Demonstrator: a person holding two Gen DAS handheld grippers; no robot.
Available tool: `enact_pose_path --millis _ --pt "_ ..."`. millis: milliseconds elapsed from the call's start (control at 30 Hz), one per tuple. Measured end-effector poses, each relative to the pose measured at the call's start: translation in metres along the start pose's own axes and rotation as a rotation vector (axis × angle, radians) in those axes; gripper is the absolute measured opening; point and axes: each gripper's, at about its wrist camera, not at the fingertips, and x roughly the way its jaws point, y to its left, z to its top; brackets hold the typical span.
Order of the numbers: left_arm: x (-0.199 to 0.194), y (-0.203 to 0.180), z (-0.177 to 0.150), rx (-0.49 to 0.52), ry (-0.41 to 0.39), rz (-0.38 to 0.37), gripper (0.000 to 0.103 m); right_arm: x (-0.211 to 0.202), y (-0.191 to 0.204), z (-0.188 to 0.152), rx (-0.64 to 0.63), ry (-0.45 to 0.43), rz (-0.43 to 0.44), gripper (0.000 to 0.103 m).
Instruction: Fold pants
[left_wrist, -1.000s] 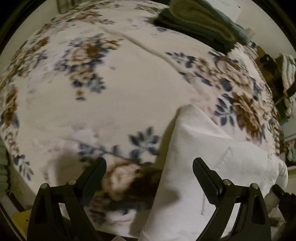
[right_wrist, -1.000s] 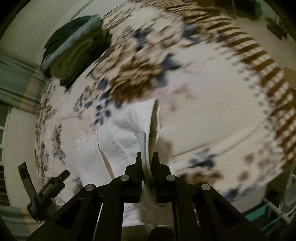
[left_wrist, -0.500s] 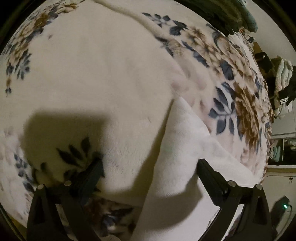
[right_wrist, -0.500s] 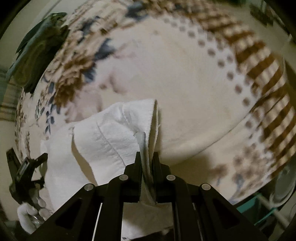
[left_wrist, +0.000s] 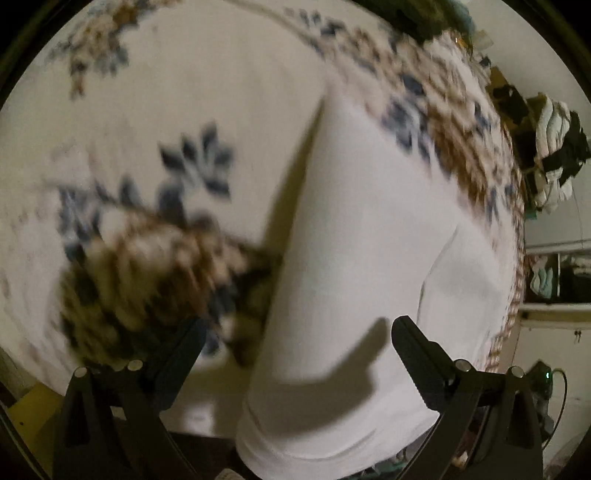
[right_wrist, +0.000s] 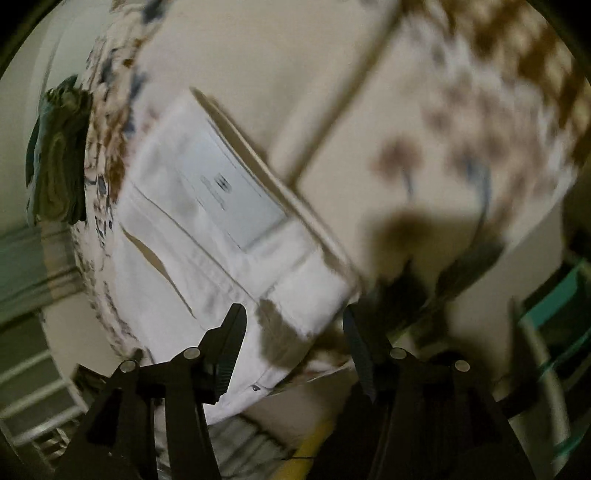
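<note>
Jaws on both grippers stand spread w/ nothing between them. Nearest in our left wrist view, the left gripper (left_wrist: 295, 336) hangs low over the bed, pointing fwd along the blanket; its right finger sits above the white pants (left_wrist: 362, 258), its left finger over a brown-and-blue flower print, touching neither as far as we can tell. Nearest in our right wrist view, the right gripper (right_wrist: 293, 325) hovers just short of the folded edge of the pants (right_wrist: 221, 236), tilted so the cloth runs diagonally up and left; both fingers are apart from the fabric, their shadow falling on it. Pants lie folded on the floral blanket (left_wrist: 207, 110), a pale label patch (right_wrist: 229, 192) facing up, seams and a small rivet showing nr the lower edge. Both views are motion-blurred. Farther off, a dark green folded pile (right_wrist: 59, 155) rests at the blanket's far side. Beyond the bed's edge, clothes hang in a heap (left_wrist: 554, 147).
</note>
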Motion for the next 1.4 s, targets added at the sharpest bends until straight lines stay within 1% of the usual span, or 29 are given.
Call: enact_pose_path --millis 33,67,100,133,167,233,300,333,367,400,433,467,500,533,567,633,667,733,767,867,900,933,967,1000,1067,1200,1267,1300,1400 --pt "0.005 -0.003 -0.005 0.023 -0.001 0.035 0.103 0.006 -0.003 -0.003 0.020 0.000 0.020 0.057" --pt "0.010 -0.004 -0.009 0.057 -0.016 0.083 0.103 0.009 -0.002 -0.006 0.024 -0.021 0.015 0.053" --pt "0.012 -0.006 -0.011 0.079 -0.031 0.102 0.103 0.011 -0.001 -0.008 0.016 -0.050 0.006 0.049" --pt "0.017 -0.004 -0.012 0.110 -0.050 0.126 0.103 0.011 0.001 -0.011 0.001 -0.073 -0.015 0.031" --pt "0.023 -0.001 -0.011 0.127 -0.049 0.112 0.103 0.010 0.001 -0.012 -0.020 -0.094 -0.066 0.023" --pt "0.032 0.007 -0.006 0.116 -0.020 0.054 0.103 0.007 -0.001 -0.014 -0.029 -0.123 -0.094 0.022" --pt "0.032 0.009 0.003 0.093 0.010 0.025 0.103 0.007 0.004 -0.016 -0.060 -0.118 -0.108 0.022" --pt "0.029 0.007 0.005 0.094 0.008 0.026 0.103 0.007 0.009 -0.016 -0.089 -0.109 -0.109 0.028" --pt "0.025 0.005 0.006 0.091 0.005 0.021 0.103 0.007 0.012 -0.018 -0.109 -0.092 -0.091 0.038" --pt "0.022 0.004 0.006 0.079 0.006 -0.011 0.103 0.006 0.010 -0.019 -0.115 -0.068 -0.042 0.047" --pt "0.020 0.003 0.005 0.065 0.005 -0.053 0.103 0.007 0.006 -0.023 -0.110 -0.037 0.032 0.063" --pt "0.020 0.002 0.004 0.046 0.004 -0.103 0.103 0.010 0.004 -0.026 -0.102 -0.012 0.097 0.067" --pt "0.022 0.001 0.002 0.040 0.007 -0.128 0.103 0.016 -0.001 -0.031 -0.086 0.021 0.175 0.068" --pt "0.027 -0.002 0.000 0.038 0.013 -0.154 0.103 0.023 -0.004 -0.035 -0.073 0.040 0.217 0.074" --pt "0.034 -0.005 -0.002 0.041 0.020 -0.162 0.103 0.034 -0.006 -0.039 -0.065 0.048 0.235 0.075" --pt "0.046 -0.008 -0.005 0.036 0.035 -0.167 0.103 0.052 -0.007 -0.042 -0.054 0.034 0.262 0.077" --pt "0.048 -0.009 -0.005 0.039 0.021 -0.158 0.103 0.061 -0.007 -0.044 -0.049 0.024 0.283 0.082" --pt "0.048 -0.012 -0.006 0.042 0.011 -0.156 0.103 0.065 -0.001 -0.050 -0.032 -0.033 0.353 0.086" --pt "0.048 -0.012 -0.005 0.038 0.010 -0.158 0.103 0.066 0.003 -0.051 -0.028 -0.042 0.362 0.086" --pt "0.048 -0.008 -0.005 0.029 0.013 -0.179 0.103 0.067 0.013 -0.056 0.001 -0.030 0.486 0.086" --pt "0.048 -0.006 -0.004 0.022 0.013 -0.195 0.103 0.066 0.021 -0.055 -0.029 -0.027 0.503 0.086" --pt "0.045 -0.001 -0.004 0.015 0.011 -0.207 0.103 0.066 0.025 -0.053 -0.067 -0.034 0.471 0.086" --pt "0.045 0.001 -0.006 0.010 0.009 -0.217 0.103 0.072 0.028 -0.051 -0.104 -0.044 0.385 0.085" --pt "0.045 0.004 -0.005 -0.002 0.006 -0.237 0.103 0.078 0.027 -0.048 -0.110 -0.042 0.368 0.085" --pt "0.044 0.008 -0.002 -0.018 0.000 -0.267 0.103 0.084 0.027 -0.045 -0.096 -0.046 0.403 0.086" --pt "0.040 0.021 0.002 -0.073 0.016 -0.355 0.103 0.074 0.034 -0.052 -0.099 -0.061 0.412 0.085" --pt "0.037 0.033 -0.002 -0.103 0.028 -0.409 0.103 0.071 0.036 -0.055 -0.097 -0.059 0.405 0.084" --pt "0.034 0.041 -0.011 -0.103 0.041 -0.417 0.103 0.072 0.036 -0.054 -0.100 -0.051 0.392 0.083" --pt "0.026 0.052 -0.037 -0.044 0.068 -0.377 0.103 0.077 0.039 -0.045 -0.129 -0.027 0.335 0.075"
